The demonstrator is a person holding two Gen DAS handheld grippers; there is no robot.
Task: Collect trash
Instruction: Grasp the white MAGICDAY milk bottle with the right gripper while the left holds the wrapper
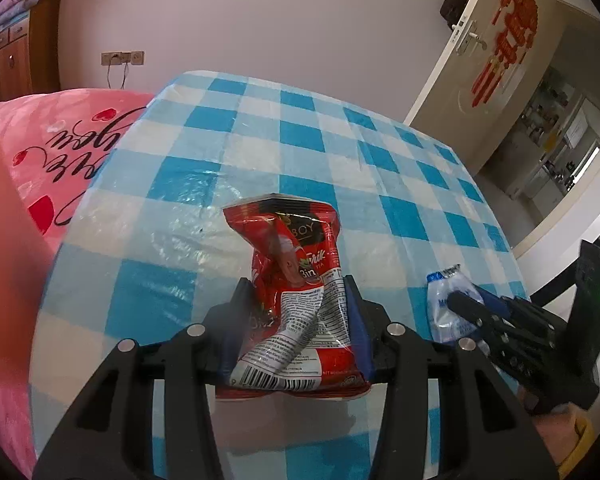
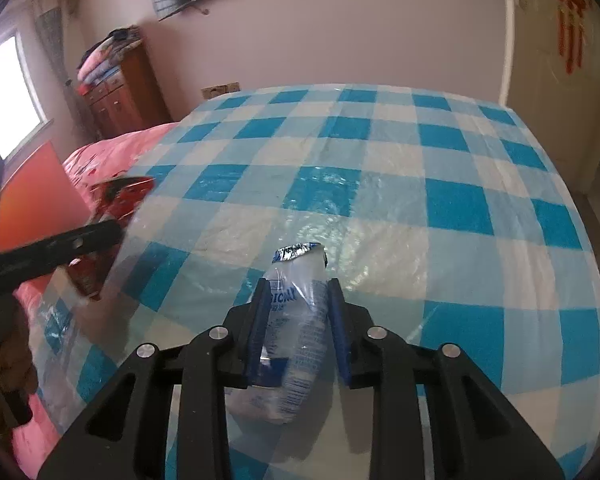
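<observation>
A crumpled red snack packet (image 1: 288,248) stands upright between the blue pads of my left gripper (image 1: 296,284), which is shut on its lower half above the checked tablecloth (image 1: 260,140). To the right, my right gripper (image 1: 466,304) reaches in around a white and blue plastic wrapper (image 1: 440,300). In the right wrist view that wrapper (image 2: 296,320) sits squeezed between both pads of the right gripper (image 2: 298,286), its torn foil top sticking out past the fingertips. The red packet (image 2: 116,200) and a left finger (image 2: 80,242) show at the left edge there.
The table wears a blue and white checked plastic cloth (image 2: 380,184). Pink bedding (image 1: 60,152) lies along its left side, with an orange-red panel (image 1: 4,240) close by. A wooden cabinet (image 2: 116,96) stands at the far wall, a door (image 1: 480,60) at the right.
</observation>
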